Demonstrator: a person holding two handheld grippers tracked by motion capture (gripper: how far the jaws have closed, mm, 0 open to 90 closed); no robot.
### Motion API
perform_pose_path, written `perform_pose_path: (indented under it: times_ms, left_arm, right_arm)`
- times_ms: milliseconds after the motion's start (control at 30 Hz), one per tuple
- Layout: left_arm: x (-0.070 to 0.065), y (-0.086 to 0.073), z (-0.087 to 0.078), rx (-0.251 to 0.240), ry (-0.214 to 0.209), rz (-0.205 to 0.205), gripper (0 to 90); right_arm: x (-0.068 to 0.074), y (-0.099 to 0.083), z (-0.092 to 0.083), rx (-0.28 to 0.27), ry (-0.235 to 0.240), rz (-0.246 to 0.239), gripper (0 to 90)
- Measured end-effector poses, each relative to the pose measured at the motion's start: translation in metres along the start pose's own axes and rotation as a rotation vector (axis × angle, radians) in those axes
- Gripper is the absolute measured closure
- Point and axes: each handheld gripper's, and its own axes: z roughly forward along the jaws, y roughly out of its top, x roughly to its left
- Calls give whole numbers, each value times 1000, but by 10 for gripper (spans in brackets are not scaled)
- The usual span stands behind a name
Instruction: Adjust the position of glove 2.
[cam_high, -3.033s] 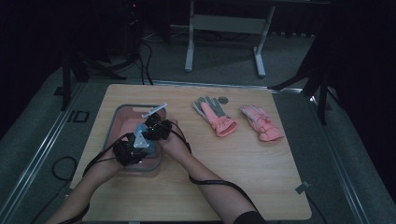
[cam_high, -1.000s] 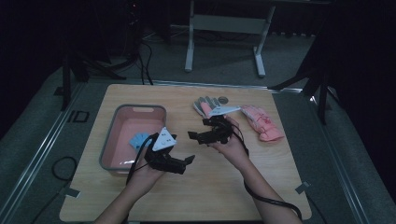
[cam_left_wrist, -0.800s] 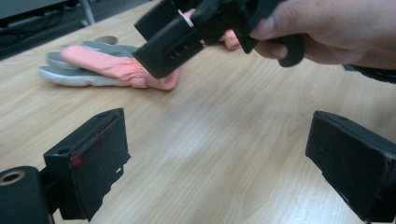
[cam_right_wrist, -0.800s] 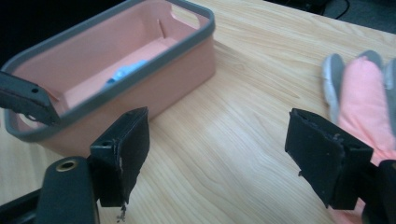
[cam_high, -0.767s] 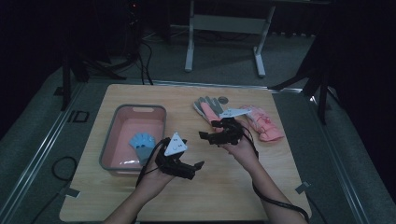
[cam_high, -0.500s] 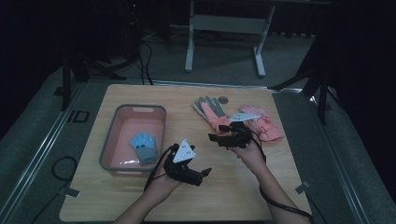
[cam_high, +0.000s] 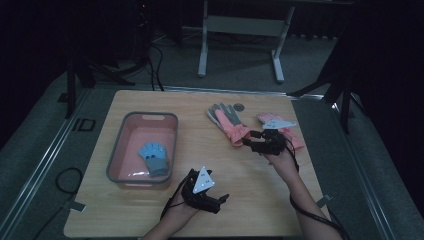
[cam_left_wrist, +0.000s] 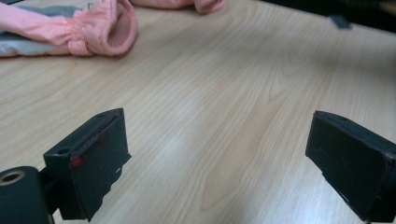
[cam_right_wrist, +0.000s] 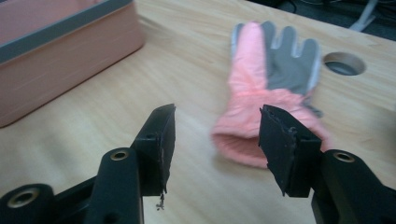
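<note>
A blue glove (cam_high: 155, 157) lies inside the pink tub (cam_high: 150, 116) at the table's left. Two pink and grey gloves lie flat at the back right. My right gripper (cam_high: 248, 145) sits low at the cuff of the nearer pink glove (cam_high: 227, 122). In the right gripper view that glove (cam_right_wrist: 275, 70) lies just beyond the right gripper (cam_right_wrist: 215, 116). Its jaws have just been closing, stand half apart and press on nothing. My left gripper (cam_high: 222, 200) hovers over bare wood near the front edge. In the left gripper view the left gripper (cam_left_wrist: 217, 135) is wide open and holds nothing.
The second pink glove (cam_high: 296, 140) lies partly under my right hand. A round hole (cam_high: 239, 106) in the tabletop sits behind the gloves. Bare wood stretches between the tub and the gloves. Metal frame legs (cam_high: 202, 45) stand on the floor beyond the table.
Both grippers have left the tub, where the blue glove now lies. The right one moved right to the pink glove's cuff. The left one sank toward the table's front.
</note>
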Motion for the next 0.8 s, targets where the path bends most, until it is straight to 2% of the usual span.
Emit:
perform_pose_path:
  times_ms: [33, 100, 200, 233, 267, 300, 400, 433, 467, 500, 533, 600, 767, 800]
  left_arm:
    - [1, -2, -1, -6, -2, -11, 61]
    - [2, -7, -2, -26, -13, -32, 61]
    - [3, -11, -4, -37, -13, -43, 61]
    - [3, -14, -4, -35, -13, -47, 61]
    - [3, -14, -4, -35, -13, -47, 61]
    - [3, -15, -4, -36, -14, -45, 60]
    - [3, -16, -4, -46, -17, -44, 60]
    - [3, -16, -5, -45, -17, -44, 60]
    - [3, -16, -5, -54, -19, -45, 61]
    - [3, -16, -5, -54, -19, -45, 61]
    - [3, -16, -5, -52, -14, -42, 61]
    - [3, -17, -5, -53, -9, -39, 61]
    - [5, -17, -5, -50, -8, -42, 61]
    - [6, -19, -4, -45, -11, -45, 61]
  right_arm:
    - [-8, 3, 4, -6, -14, 12, 484]
    - [-17, 6, 10, -4, -11, 48, 498]
    - [-24, 9, 18, -9, -34, 64, 522]
    - [-31, 14, 33, -2, -35, 81, 521]
    - [-31, 14, 33, -2, -35, 81, 521]
    - [-32, 18, 44, 3, -33, 68, 518]
    - [-32, 22, 54, 23, -39, 48, 514]
    - [-32, 24, 60, 37, -37, 47, 508]
    - [-33, 28, 71, 52, -46, 26, 494]
    - [-33, 28, 71, 52, -46, 26, 494]
    - [-35, 33, 83, 78, -52, 17, 470]
    - [-37, 36, 91, 96, -65, 3, 467]
    - [-36, 42, 107, 121, -61, -15, 459]
    - [-37, 42, 117, 165, -91, -41, 440]
